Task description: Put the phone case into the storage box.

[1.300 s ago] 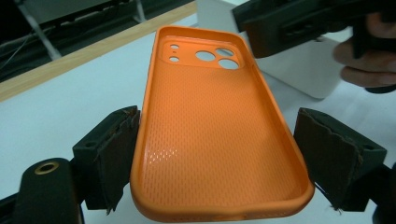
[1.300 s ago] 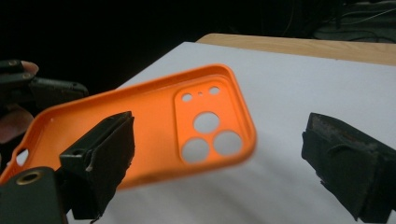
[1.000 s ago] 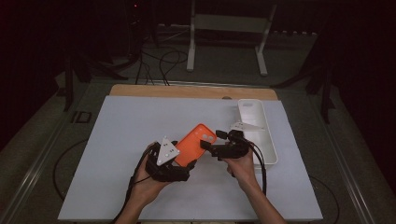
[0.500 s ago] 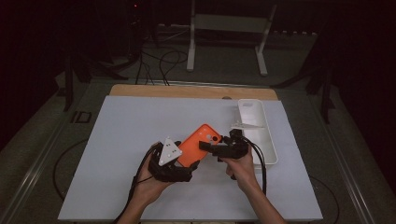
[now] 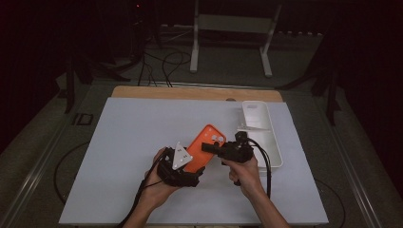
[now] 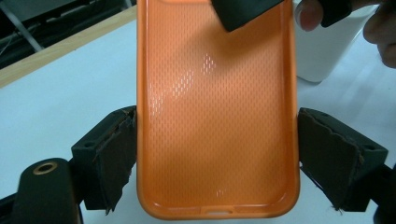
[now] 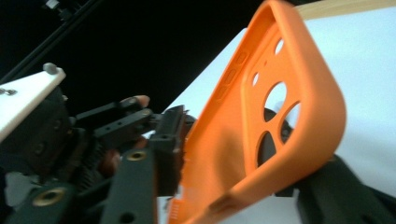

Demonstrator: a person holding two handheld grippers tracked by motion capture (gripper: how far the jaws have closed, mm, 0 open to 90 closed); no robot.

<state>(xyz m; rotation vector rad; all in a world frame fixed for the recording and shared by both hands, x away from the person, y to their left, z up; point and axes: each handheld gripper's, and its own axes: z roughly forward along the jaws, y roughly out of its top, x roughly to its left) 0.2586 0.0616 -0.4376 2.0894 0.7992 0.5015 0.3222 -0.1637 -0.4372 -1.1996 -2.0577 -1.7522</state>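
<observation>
Above the white counter (image 5: 119,156), near a white tray (image 5: 266,137), an orange phone case (image 5: 202,147) hangs clamped by its long sides in the left hand-held gripper (image 5: 187,173). The right hand-held gripper (image 5: 214,147) has just been closing, its jaws now pinching the case's camera end.

Right claw (image 5: 207,147) jaws just closing on orange case (image 5: 203,148) top end (camera-hole end).

Orange phone case (image 5: 203,147), empty, tilted, held above table
</observation>
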